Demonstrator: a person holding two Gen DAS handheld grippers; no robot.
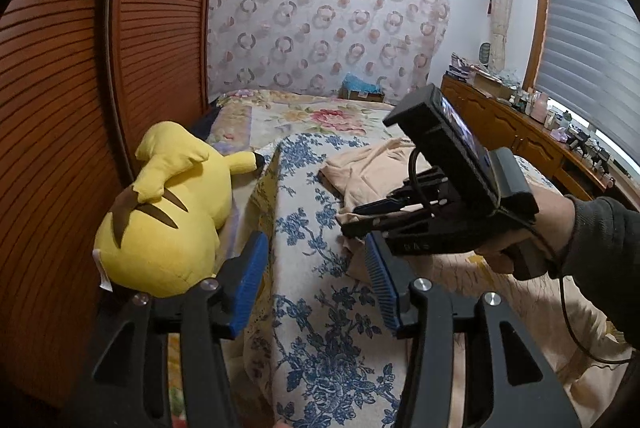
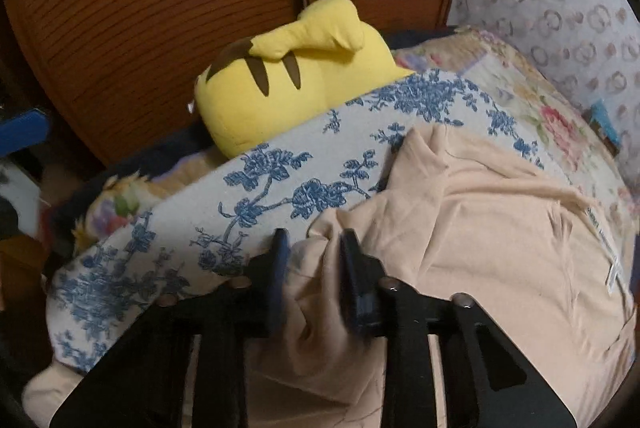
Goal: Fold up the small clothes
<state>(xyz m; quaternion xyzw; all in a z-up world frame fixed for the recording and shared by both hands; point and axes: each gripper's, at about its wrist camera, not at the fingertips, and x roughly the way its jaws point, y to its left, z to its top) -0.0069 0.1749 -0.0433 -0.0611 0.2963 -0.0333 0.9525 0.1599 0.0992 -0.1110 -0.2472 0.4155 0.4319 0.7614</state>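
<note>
A beige garment (image 2: 472,228) lies rumpled on a white quilt with blue flowers (image 2: 280,164); it also shows in the left wrist view (image 1: 368,168). My right gripper (image 2: 314,240) has its jaws close together around a bunched fold at the garment's near edge. In the left wrist view the right gripper (image 1: 360,218) reaches onto the garment from the right. My left gripper (image 1: 316,260) is open and empty, hovering above the blue-flowered quilt (image 1: 320,308), just left of the garment.
A yellow plush toy (image 1: 168,212) lies at the bed's left edge against slatted wooden doors (image 1: 80,88). A floral bedspread (image 1: 320,116) covers the far bed. A cluttered wooden dresser (image 1: 520,132) runs along the right under a window.
</note>
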